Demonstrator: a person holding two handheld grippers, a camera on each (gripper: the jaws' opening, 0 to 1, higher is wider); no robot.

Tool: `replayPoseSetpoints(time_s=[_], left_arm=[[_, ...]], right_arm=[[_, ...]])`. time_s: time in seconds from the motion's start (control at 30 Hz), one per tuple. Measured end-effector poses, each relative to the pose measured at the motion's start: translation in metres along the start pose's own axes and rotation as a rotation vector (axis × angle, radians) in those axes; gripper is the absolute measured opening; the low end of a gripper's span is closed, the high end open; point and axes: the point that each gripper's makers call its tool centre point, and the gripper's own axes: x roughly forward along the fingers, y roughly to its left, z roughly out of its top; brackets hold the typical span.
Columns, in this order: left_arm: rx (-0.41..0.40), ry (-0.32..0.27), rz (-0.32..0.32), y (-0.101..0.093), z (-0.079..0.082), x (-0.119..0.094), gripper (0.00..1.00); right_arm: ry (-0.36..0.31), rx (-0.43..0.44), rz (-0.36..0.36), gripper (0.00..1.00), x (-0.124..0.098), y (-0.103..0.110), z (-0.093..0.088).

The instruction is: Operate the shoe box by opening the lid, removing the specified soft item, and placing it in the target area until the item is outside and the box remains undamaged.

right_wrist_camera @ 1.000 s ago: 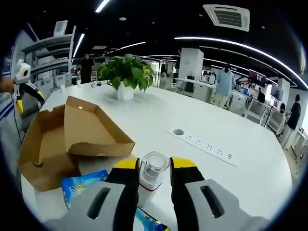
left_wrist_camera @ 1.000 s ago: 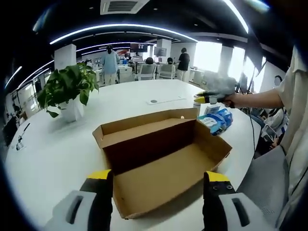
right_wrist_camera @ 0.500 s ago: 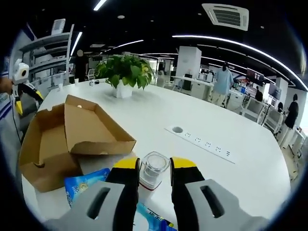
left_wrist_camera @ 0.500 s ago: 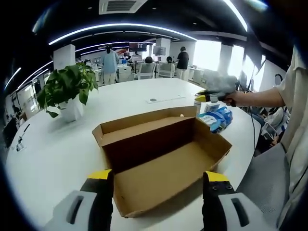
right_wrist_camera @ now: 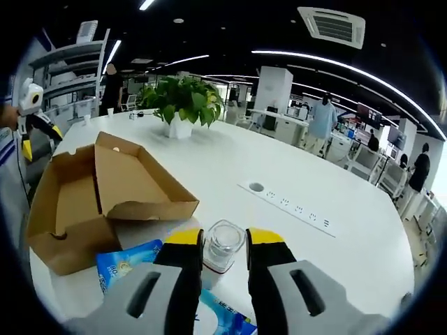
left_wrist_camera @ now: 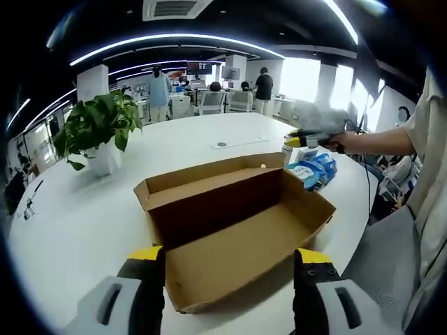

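Since a second ago the right gripper has lifted slightly, its jaws still closed around the clear bottle. The blue soft pack lies just below-left of it, outside the open shoe box, near the tabletop's edge. The left gripper, jaws spread and empty, faces the box's long side, probably farther off.

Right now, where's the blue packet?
In the left gripper view the blue packet lies on the white table, just past the open cardboard box at its far right end, under the right gripper.
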Motion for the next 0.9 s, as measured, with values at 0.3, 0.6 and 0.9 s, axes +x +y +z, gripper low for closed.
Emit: replayPoseSetpoints(time_s=[0.3, 0.6, 0.9], left_arm=[[-0.002, 0.002, 0.014, 0.005, -0.002, -0.002, 0.77], [-0.001, 0.007, 0.022, 0.010, -0.004, -0.003, 0.77], [-0.005, 0.008, 0.028, 0.013, -0.006, -0.004, 0.77]], right_arm=[[0.025, 0.000, -0.041, 0.21, 0.002, -0.007, -0.004], [0.027, 0.007, -0.034, 0.22, 0.004, -0.002, -0.002], [0.019, 0.010, -0.034, 0.22, 0.003, -0.001, 0.002]])
